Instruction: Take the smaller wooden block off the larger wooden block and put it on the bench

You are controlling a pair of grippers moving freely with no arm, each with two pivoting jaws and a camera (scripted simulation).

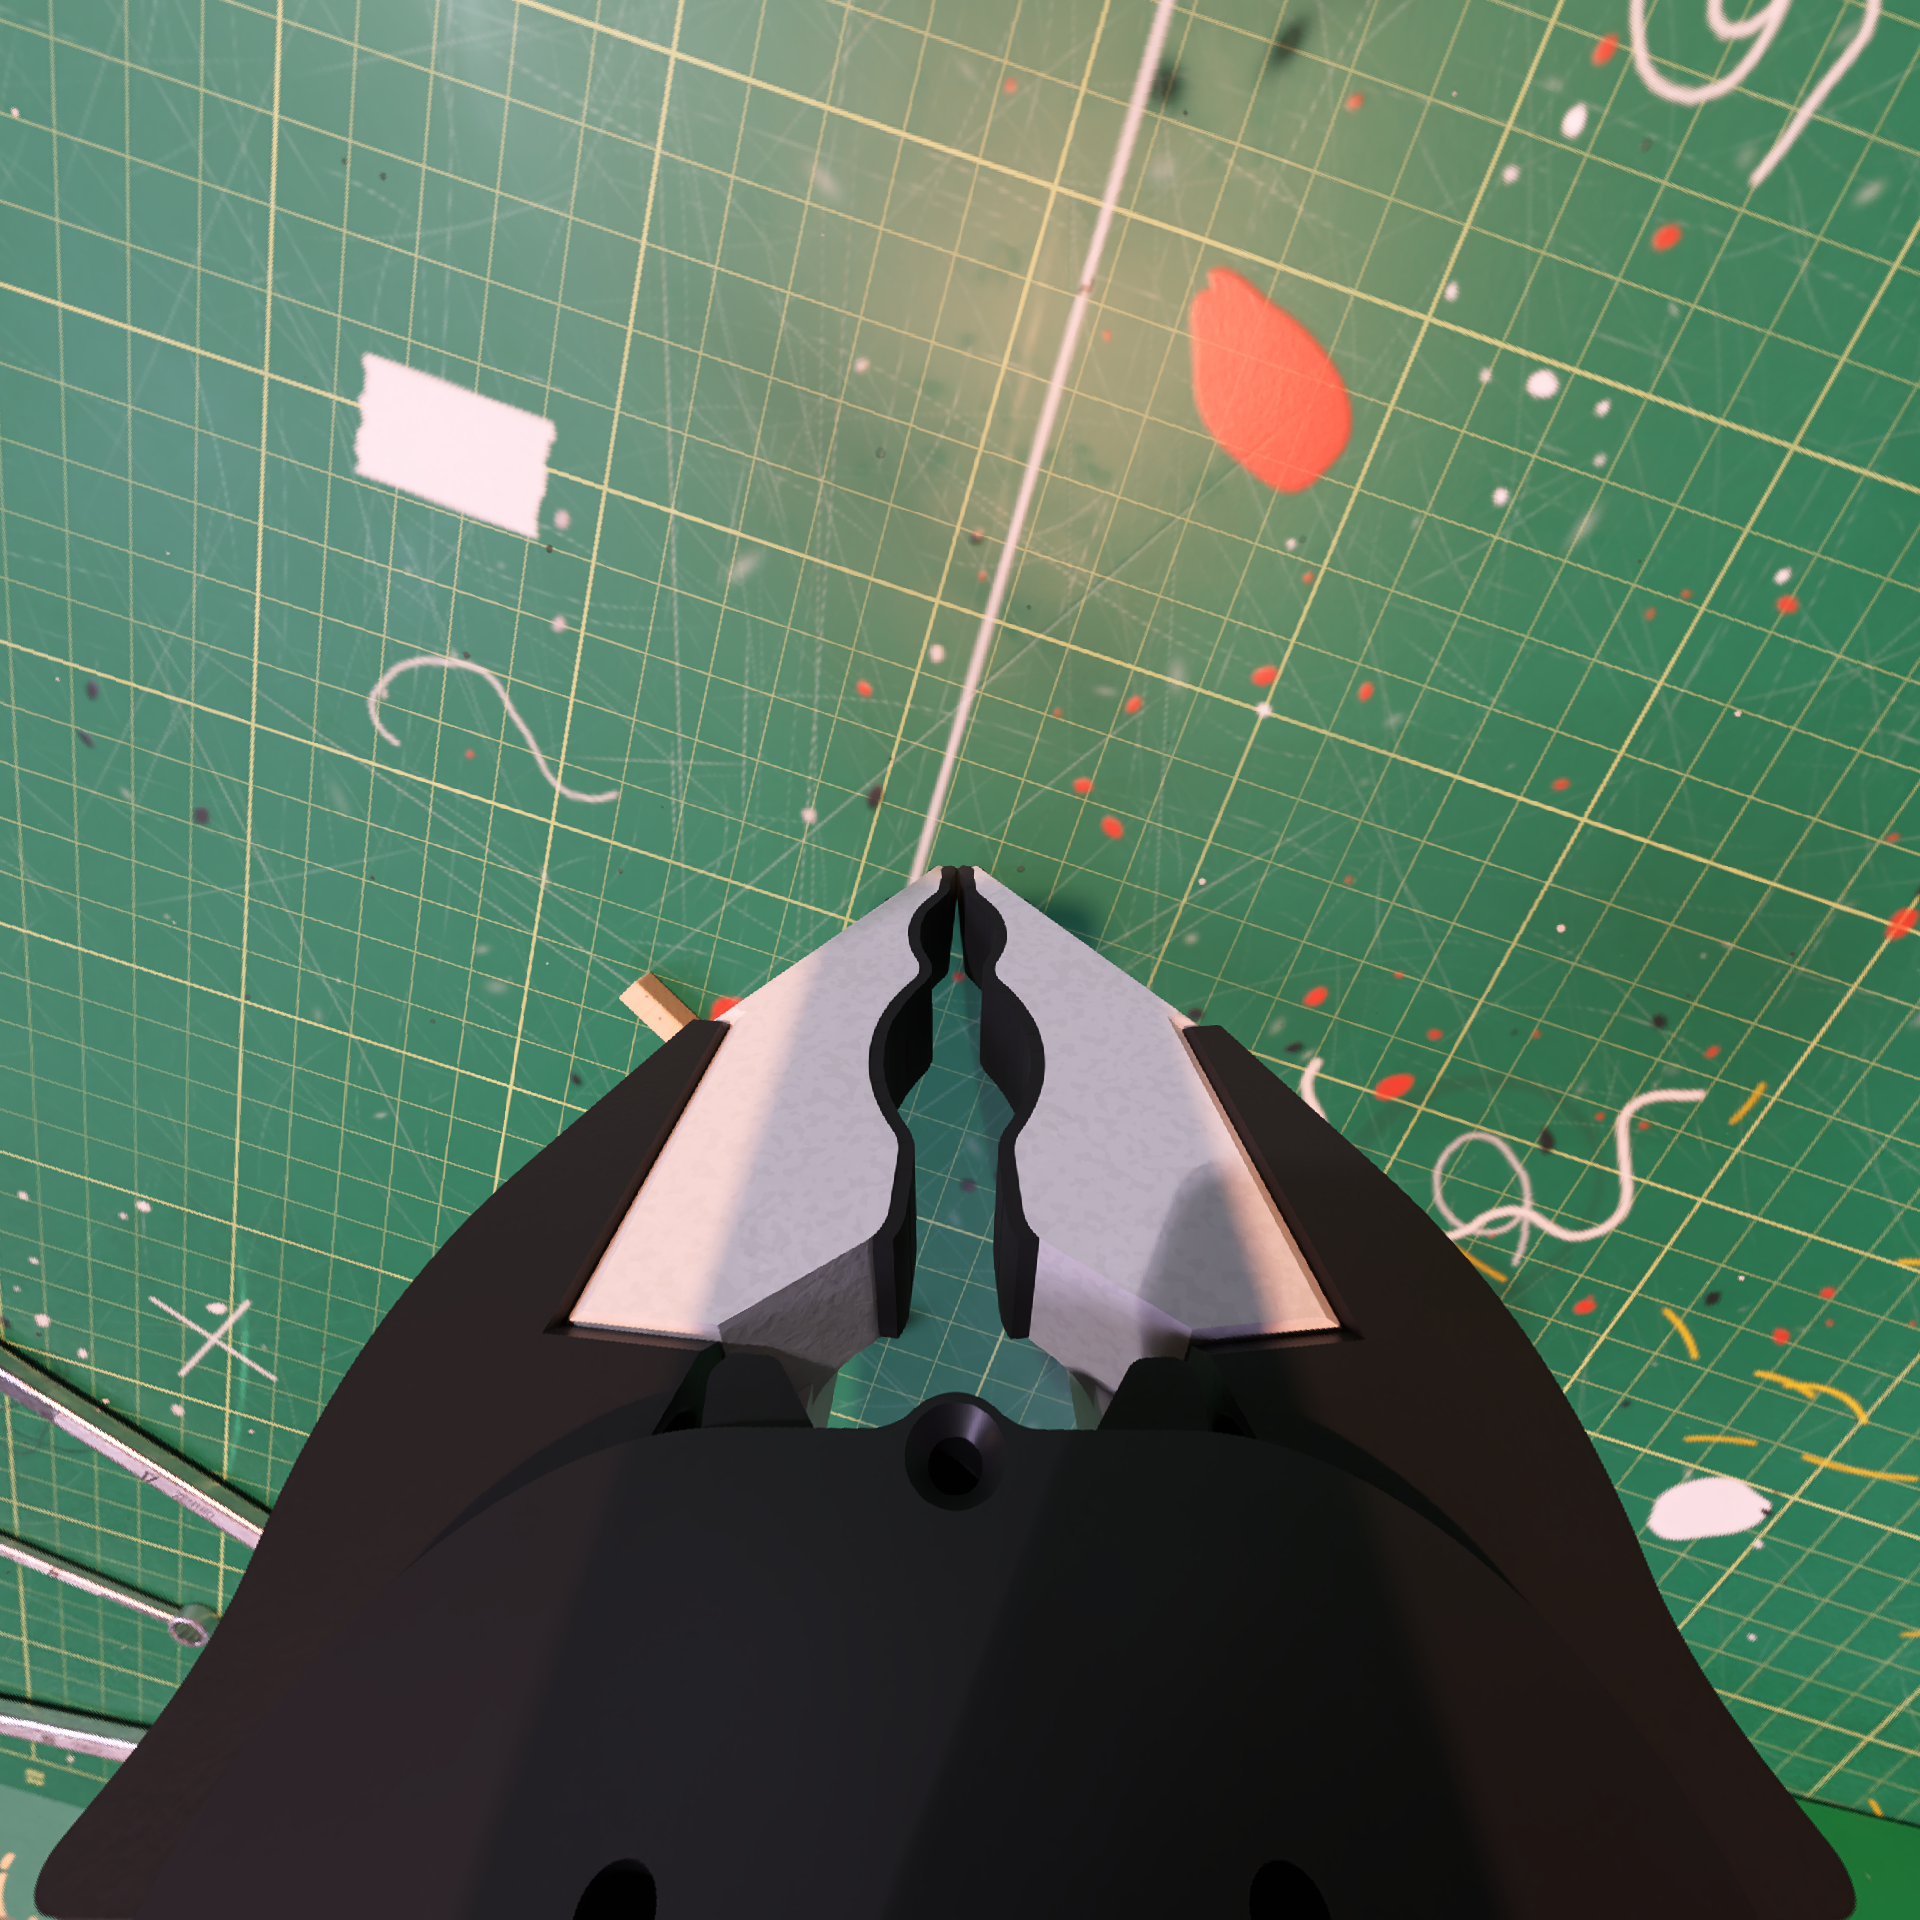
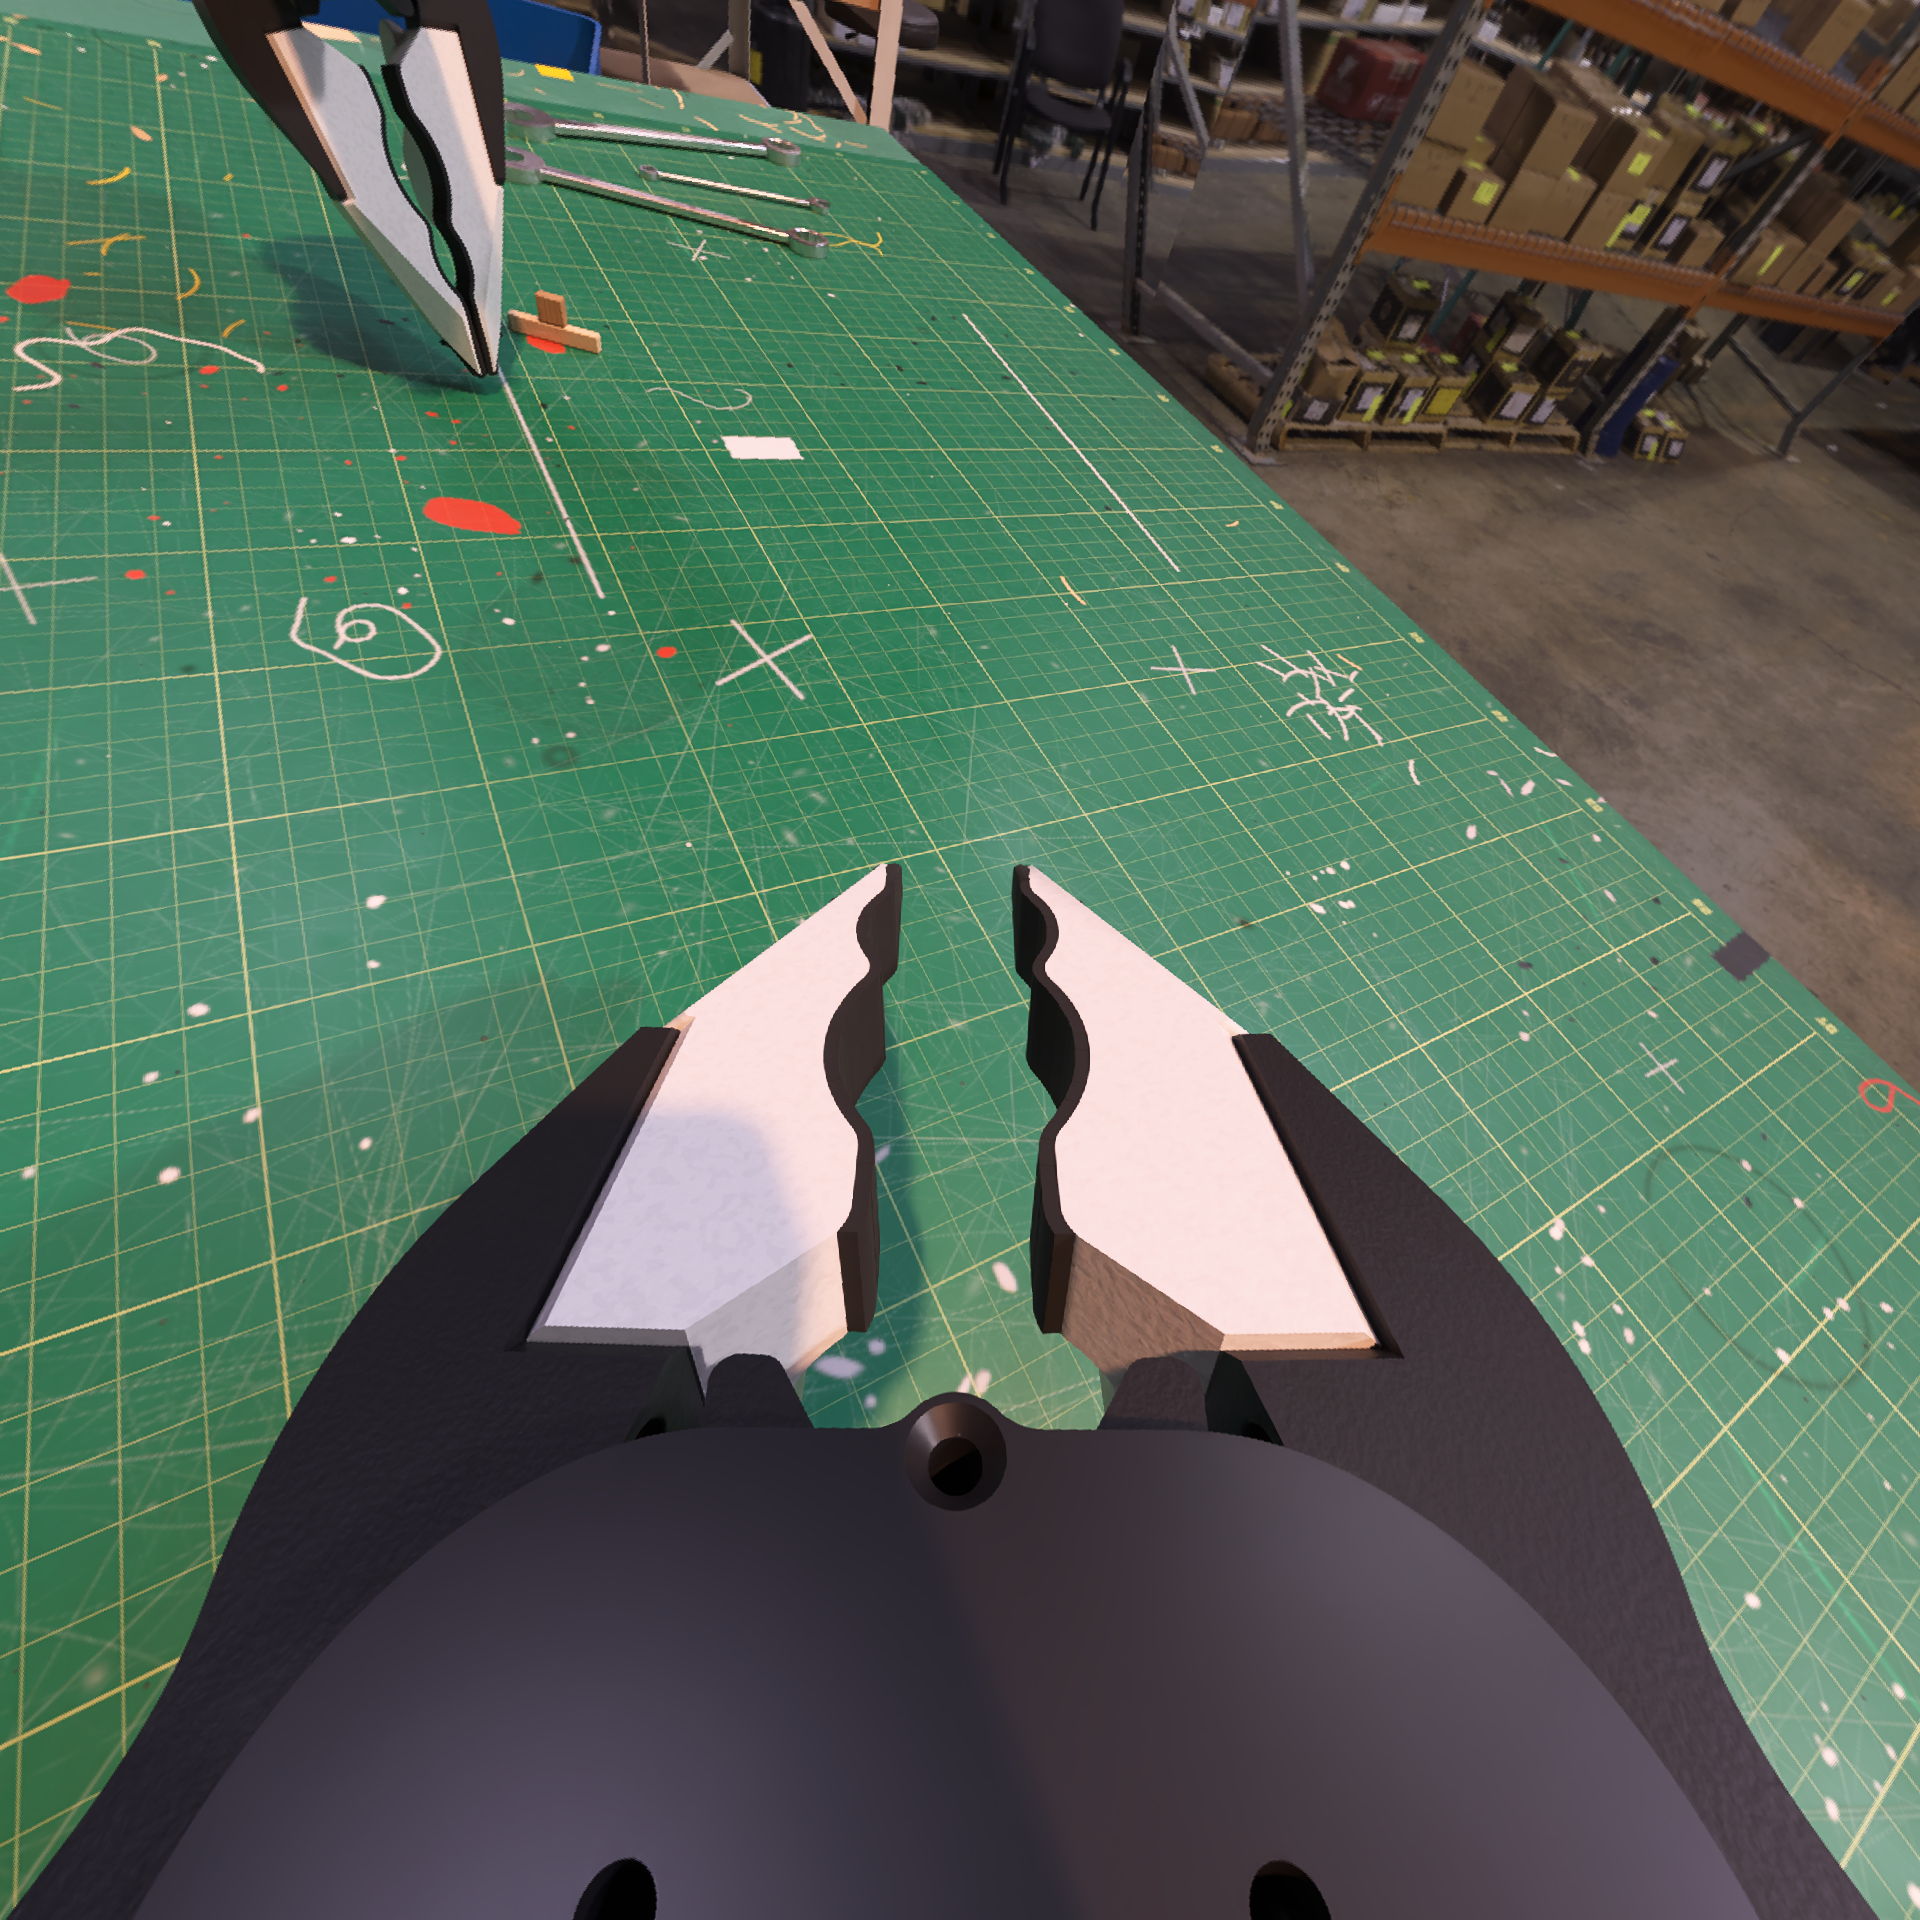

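The left gripper (image 2: 480,358), its white fingers pressed together on nothing, points down with its tips at the green gridded cutting-mat bench (image 2: 935,644), just beside the flat, larger pale wooden block (image 2: 561,332). The smaller, darker wooden block (image 2: 551,309) stands upright on that block. The right gripper (image 2: 956,883) hovers well apart, fingers spread and empty. Steel wrenches (image 2: 665,171) lie beyond.

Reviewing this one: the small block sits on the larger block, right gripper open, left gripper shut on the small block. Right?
Not quite. The left gripper is shut but empty, its tips beside the stack; the small block stands untouched on the larger block, per the right wrist view. The right gripper is open.
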